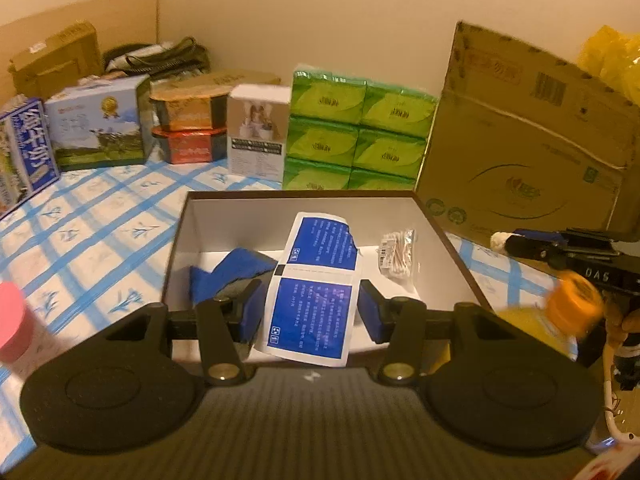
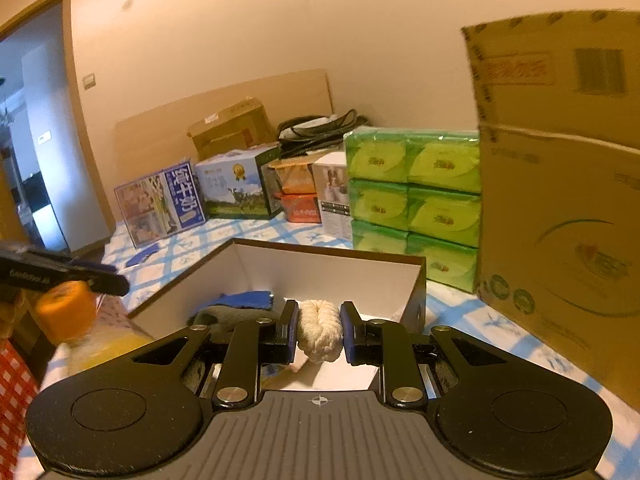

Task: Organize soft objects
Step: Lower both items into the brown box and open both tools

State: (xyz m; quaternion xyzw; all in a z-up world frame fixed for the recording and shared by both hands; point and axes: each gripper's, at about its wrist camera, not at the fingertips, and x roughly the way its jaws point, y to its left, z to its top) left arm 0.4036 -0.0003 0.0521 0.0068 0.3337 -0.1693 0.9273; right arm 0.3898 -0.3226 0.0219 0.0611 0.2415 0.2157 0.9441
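Note:
An open brown box with white inside [image 1: 182, 240] [image 2: 360, 276] stands on the checked cloth. In it lie a blue and grey cloth [image 1: 236, 268] [image 2: 244, 302], a blue-printed white packet [image 1: 316, 284] and a bag of cotton swabs [image 1: 398, 254]. My left gripper [image 1: 310, 312] is open over the box's near edge, its jaws either side of the packet without gripping it. My right gripper [image 2: 319, 330] is shut on a cream woolly roll [image 2: 320, 330], held over the box's near edge. The right gripper also shows at the right of the left wrist view [image 1: 500, 242].
Green tissue packs [image 1: 360, 132] [image 2: 412, 200] and a large cardboard box [image 1: 528, 152] [image 2: 560, 200] stand behind the box. Milk cartons and small boxes [image 1: 96, 124] line the back left. An orange-capped bottle [image 1: 572, 304] [image 2: 66, 312] and a pink lid [image 1: 10, 320] sit nearby.

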